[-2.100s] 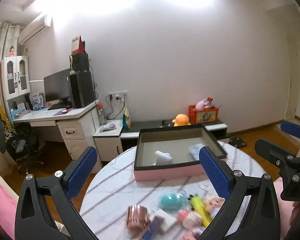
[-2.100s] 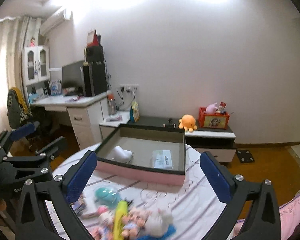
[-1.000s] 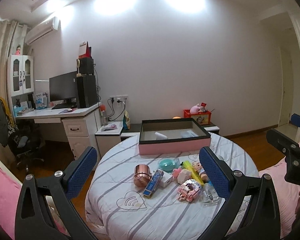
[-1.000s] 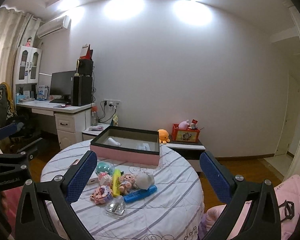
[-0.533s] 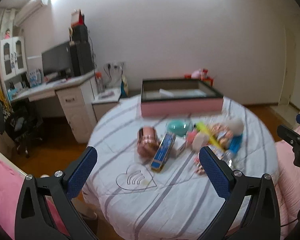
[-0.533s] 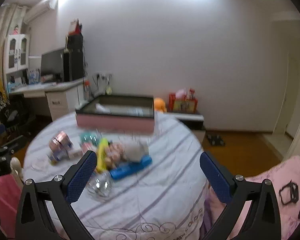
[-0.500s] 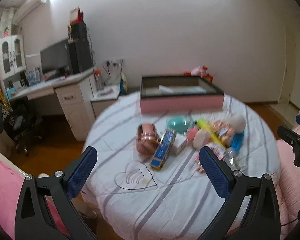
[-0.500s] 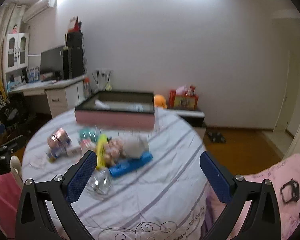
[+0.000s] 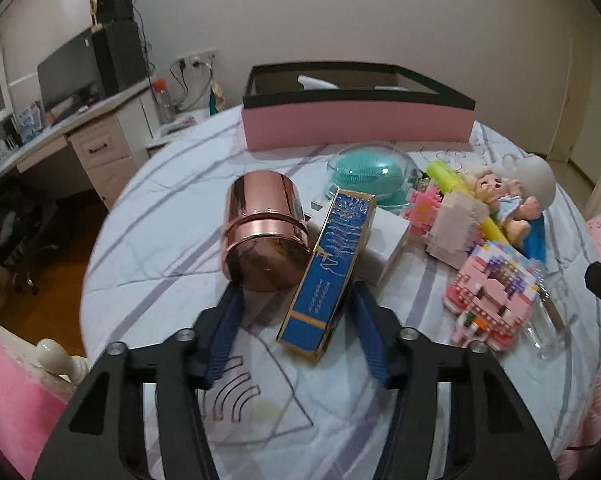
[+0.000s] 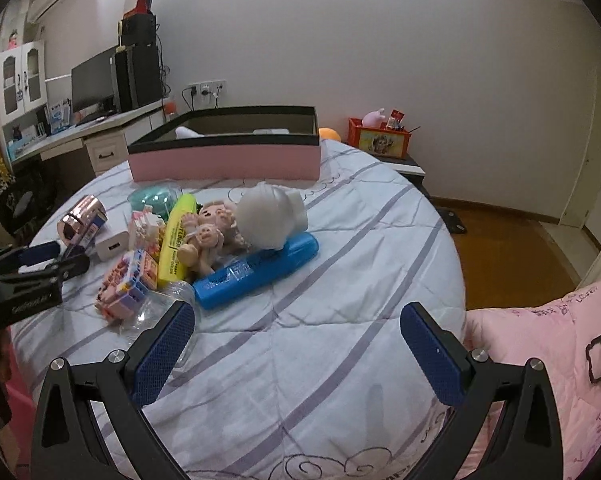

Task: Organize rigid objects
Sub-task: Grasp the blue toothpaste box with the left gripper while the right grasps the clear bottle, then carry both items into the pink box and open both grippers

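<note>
- White quilted cloth with lilac stripes covers the round table (image 9: pixel 156 216) in the left wrist view; a heart outline is stitched near its front edge.
- The left gripper (image 9: pixel 296 316) points down at the pile, its jaws closing; the near end of the blue and gold box (image 9: pixel 332 264) lies between the blue pads, which do not yet press it.
- That box leans on a white carton (image 9: pixel 384 240), with the rose-gold tin (image 9: pixel 262 228) on its side just left, touching it.
- Behind stand a teal dome (image 9: pixel 370 172), a yellow marker (image 9: pixel 448 176), a doll (image 9: pixel 500 200) and pink brick models (image 9: pixel 496 292).
- A pink tray with a black rim (image 9: pixel 356 120) sits at the table's far edge, pale items inside.
- Beyond, a white desk (image 9: pixel 92 136) bears a dark monitor (image 9: pixel 70 70), against a plain pale wall.
- Brown wood floor (image 10: pixel 512 248) shows right of the table in the right wrist view, with a pink cover at the corner.
- The right gripper (image 10: pixel 296 340) hangs above bare cloth, jaws wide apart, nothing between them.
- Its left pad (image 10: pixel 164 352) overlaps a clear plastic shell (image 10: pixel 164 300); just past that lies a blue marker (image 10: pixel 256 268) under the doll and a white plush (image 10: pixel 268 216).
- A red crate (image 10: pixel 380 140) sits on a low cabinet by the wall.
</note>
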A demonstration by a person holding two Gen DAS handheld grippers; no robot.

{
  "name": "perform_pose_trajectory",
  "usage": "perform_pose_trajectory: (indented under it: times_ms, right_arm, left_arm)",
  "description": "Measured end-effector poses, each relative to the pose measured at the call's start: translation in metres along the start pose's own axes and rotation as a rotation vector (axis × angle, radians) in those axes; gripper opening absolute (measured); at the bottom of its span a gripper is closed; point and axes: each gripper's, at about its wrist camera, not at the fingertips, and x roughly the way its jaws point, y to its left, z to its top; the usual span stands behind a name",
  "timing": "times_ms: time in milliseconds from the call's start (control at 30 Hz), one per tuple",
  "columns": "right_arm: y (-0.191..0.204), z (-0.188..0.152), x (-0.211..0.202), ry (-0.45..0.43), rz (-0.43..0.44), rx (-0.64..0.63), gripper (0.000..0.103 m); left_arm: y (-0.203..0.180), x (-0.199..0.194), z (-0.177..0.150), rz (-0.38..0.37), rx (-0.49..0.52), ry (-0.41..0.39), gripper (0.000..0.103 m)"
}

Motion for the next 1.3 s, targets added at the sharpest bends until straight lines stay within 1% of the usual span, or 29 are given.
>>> perform_pose_trajectory:
  times_ms: [33,67,100,133,433,567,633,667,700,733,767,800,900,1167,1300]
  right_arm:
    - [0.001,0.000,0.002,0.004,0.006,-0.001,0.103]
    - [0.002,0.000,0.004,0.010,0.009,-0.001,0.103]
    - [0.003,0.000,0.004,0.015,0.013,-0.003,0.103]
    - [0.005,-0.001,0.005,0.020,0.028,-0.006,0.103]
    - [0.036,0.002,0.007,0.034,0.131,-0.049,0.103]
    - [0.053,-0.003,0.017,0.065,0.168,-0.074,0.103]
    - [0.055,-0.007,0.024,0.082,0.171,-0.075,0.093]
    - [0.054,-0.009,0.026,0.093,0.173,-0.071,0.076]
    - [0.052,-0.011,0.027,0.095,0.175,-0.066,0.065]
    - [0.048,-0.012,0.024,0.084,0.170,-0.066,0.061]
    - [0.046,-0.013,0.024,0.086,0.172,-0.068,0.055]
    - [0.042,-0.012,0.024,0.088,0.177,-0.068,0.051]
    - [0.035,-0.012,0.022,0.090,0.210,-0.063,0.051]
    - [0.034,-0.009,0.029,0.074,0.217,-0.063,0.051]
    - [0.032,-0.007,0.029,0.079,0.228,-0.066,0.051]
  left_arm:
    - [0.000,0.001,0.001,-0.016,0.000,-0.005,0.040]
    - [0.000,0.001,0.002,-0.028,-0.002,-0.006,0.027]
    - [-0.001,0.001,0.002,-0.032,-0.006,-0.004,0.023]
    - [0.000,0.001,0.004,-0.031,-0.008,-0.009,0.022]
    - [0.003,-0.021,-0.014,-0.048,-0.007,-0.008,0.022]
    - [0.000,-0.032,-0.023,-0.069,-0.004,-0.001,0.022]
    - [-0.002,-0.035,-0.024,-0.072,0.004,-0.004,0.022]
    - [-0.003,-0.037,-0.024,-0.077,0.007,-0.005,0.022]
    - [-0.004,-0.038,-0.023,-0.083,0.008,-0.008,0.022]
    - [-0.006,-0.039,-0.023,-0.092,0.010,-0.008,0.022]
    - [-0.007,-0.040,-0.024,-0.095,0.012,-0.007,0.022]
    - [-0.009,-0.041,-0.023,-0.096,0.015,-0.009,0.022]
    - [-0.014,-0.042,-0.021,-0.109,0.020,-0.011,0.022]
    - [-0.023,-0.041,-0.018,-0.110,0.030,0.003,0.022]
    - [-0.025,-0.046,-0.015,-0.103,0.026,-0.009,0.022]
